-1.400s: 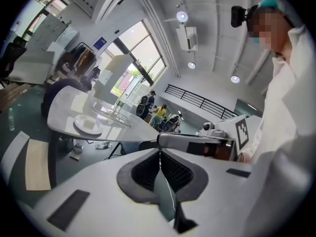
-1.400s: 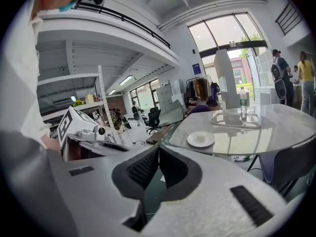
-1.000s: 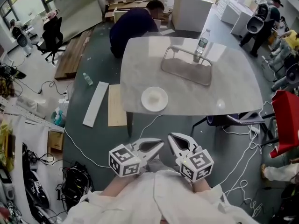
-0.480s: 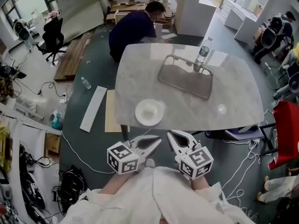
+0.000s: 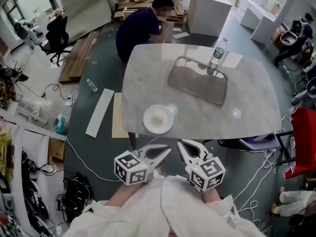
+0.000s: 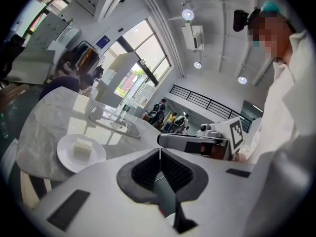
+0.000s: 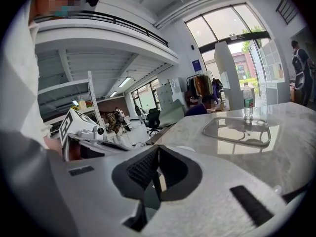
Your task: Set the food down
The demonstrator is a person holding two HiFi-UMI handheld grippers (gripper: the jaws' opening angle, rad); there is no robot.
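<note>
With the left gripper point(image 5: 167, 152) and right gripper point(image 5: 181, 145) both closed on nothing, short of the marble table point(image 5: 148, 78), open the jaws before reaching toward 12 o'clock, where the white food block point(image 5: 158, 117) rests on its plate point(image 5: 146, 118), and keep the plate level.

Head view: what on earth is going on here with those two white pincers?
A person holds the left gripper and the right gripper, both shut and empty, just short of the table. The pale block of food already sits on a plate by the table's nearest edge; a tray and a bottle stand farther back.
</note>
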